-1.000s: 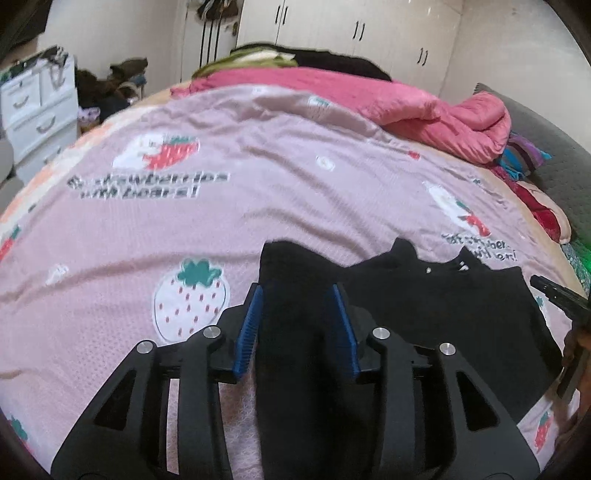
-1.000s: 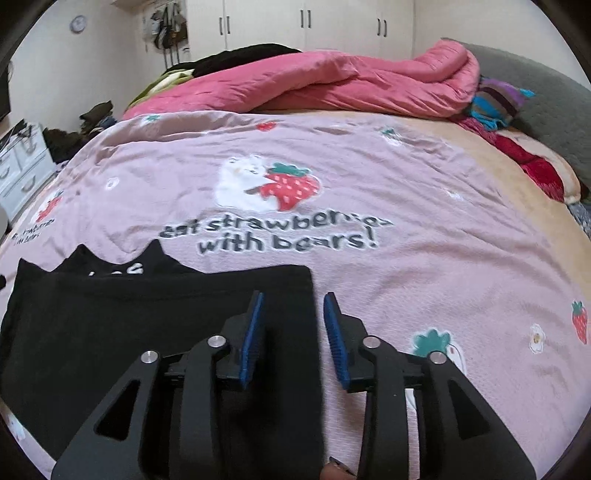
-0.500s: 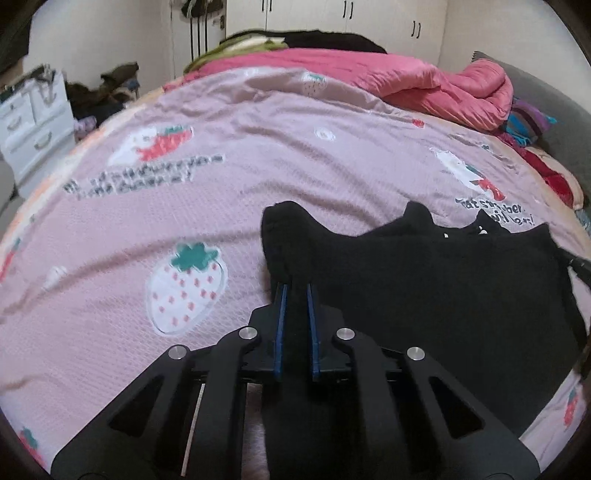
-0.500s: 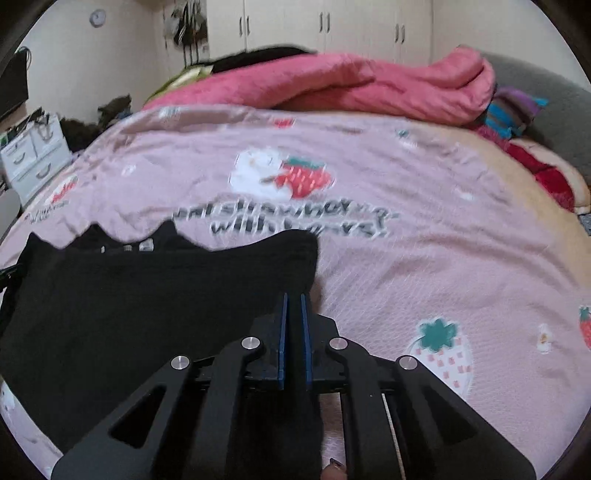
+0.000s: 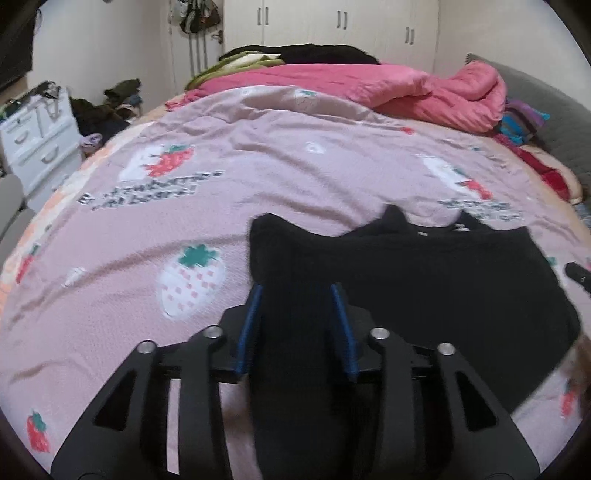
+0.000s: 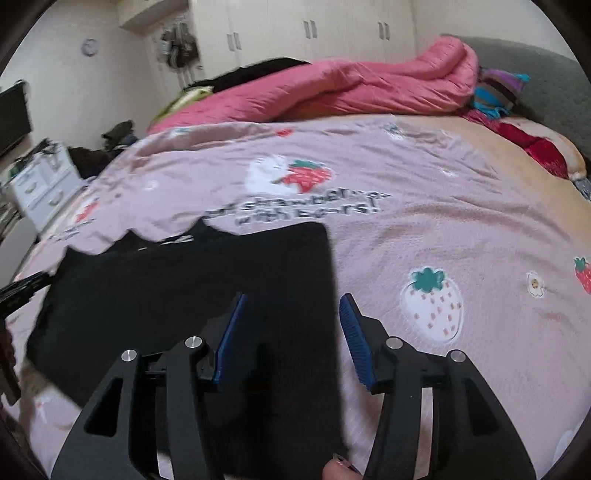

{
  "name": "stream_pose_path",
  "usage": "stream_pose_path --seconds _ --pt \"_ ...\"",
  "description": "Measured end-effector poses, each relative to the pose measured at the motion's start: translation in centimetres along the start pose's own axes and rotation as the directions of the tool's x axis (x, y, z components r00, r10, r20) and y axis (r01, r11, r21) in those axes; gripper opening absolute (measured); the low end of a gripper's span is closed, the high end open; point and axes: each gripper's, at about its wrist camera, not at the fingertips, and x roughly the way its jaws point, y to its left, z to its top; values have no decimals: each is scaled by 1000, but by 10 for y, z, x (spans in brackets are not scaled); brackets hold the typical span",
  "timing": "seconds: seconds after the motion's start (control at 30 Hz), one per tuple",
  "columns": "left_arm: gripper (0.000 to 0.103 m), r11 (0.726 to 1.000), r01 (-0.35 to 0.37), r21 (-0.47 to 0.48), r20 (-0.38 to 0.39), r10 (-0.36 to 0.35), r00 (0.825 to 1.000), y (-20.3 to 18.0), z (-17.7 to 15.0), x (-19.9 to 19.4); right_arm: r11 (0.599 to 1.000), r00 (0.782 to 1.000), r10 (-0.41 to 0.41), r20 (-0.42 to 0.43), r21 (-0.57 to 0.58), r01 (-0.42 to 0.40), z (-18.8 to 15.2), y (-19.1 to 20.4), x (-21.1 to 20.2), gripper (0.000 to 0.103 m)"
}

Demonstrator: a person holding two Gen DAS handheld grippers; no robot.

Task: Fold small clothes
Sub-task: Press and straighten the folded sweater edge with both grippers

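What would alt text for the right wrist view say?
The right hand-held gripper, jaws opening with nothing pinched, straddles the right edge of a black garment lying flat on a pink strawberry-print bedspread. A pink duvet is heaped at the far side.

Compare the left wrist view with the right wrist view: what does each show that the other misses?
Only the left wrist view shows the left gripper, jaws opening around the black garment's left edge, pads off the cloth.

Only the right wrist view shows the wall clock, the dark screen and the right gripper, jaws opening over the garment's right edge.

Both show the black garment lying flat on the strawberry bedspread, the pink quilt, the wardrobe and the white drawers.
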Motion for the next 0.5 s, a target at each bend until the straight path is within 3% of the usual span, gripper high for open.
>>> stream_pose_path --seconds 0.2,0.5 --pt "45 994 107 -8 -23 -107 994 -19 -17 -19 997 997 63 -35 -38 -64 -23 32 -13 61" --pt "51 994 109 -8 -88 -110 990 -30 -45 -18 997 994 59 -96 -45 -63 -44 36 -11 66"
